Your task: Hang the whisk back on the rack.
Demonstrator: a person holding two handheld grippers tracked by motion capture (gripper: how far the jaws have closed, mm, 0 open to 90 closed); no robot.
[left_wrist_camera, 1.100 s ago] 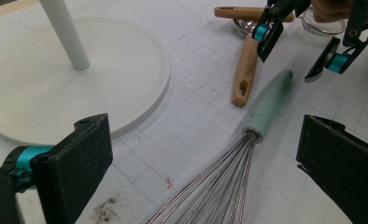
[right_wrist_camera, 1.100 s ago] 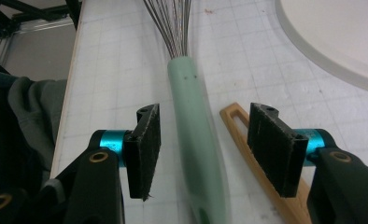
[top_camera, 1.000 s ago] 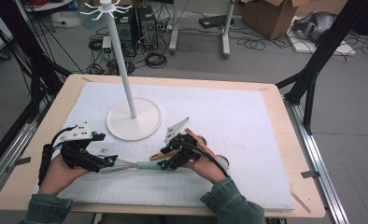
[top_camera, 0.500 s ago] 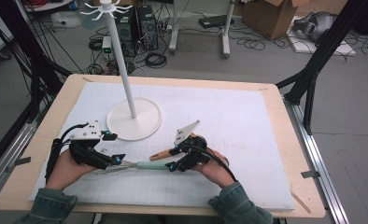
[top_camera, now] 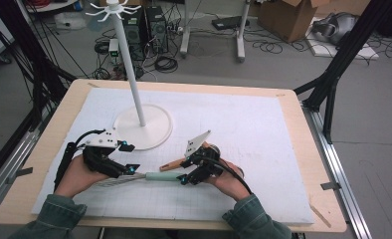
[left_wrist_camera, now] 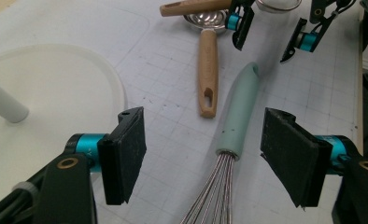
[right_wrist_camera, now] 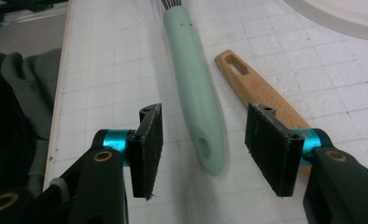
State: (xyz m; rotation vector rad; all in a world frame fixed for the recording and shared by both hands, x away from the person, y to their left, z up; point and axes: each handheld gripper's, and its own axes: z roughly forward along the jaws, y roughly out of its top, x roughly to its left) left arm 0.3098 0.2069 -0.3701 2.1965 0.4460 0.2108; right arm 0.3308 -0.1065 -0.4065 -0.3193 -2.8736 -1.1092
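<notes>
A whisk with a mint-green handle (top_camera: 162, 176) lies on the white mat between my two grippers. My left gripper (top_camera: 130, 158) is open, and the whisk's wires (left_wrist_camera: 217, 186) run between its jaws, with the handle (left_wrist_camera: 240, 109) beyond. My right gripper (top_camera: 185, 170) is open too, its jaws standing on either side of the handle's end (right_wrist_camera: 205, 140). A wooden-handled metal strainer (left_wrist_camera: 208, 70) lies beside the whisk, its handle (right_wrist_camera: 254, 88) close to my right jaw. Neither gripper is touching anything.
A white stand with a tall pole (top_camera: 133, 74) and round base (top_camera: 156, 130) rises just beyond the left gripper. Another wooden handle (left_wrist_camera: 194, 6) lies by the strainer bowl. The gridded mat (top_camera: 253, 134) covers a wooden table (top_camera: 308, 129).
My left gripper has slid right along the whisk, toward the handle. The right gripper has shifted slightly right and nearer. The whisk has stayed on the mat.
</notes>
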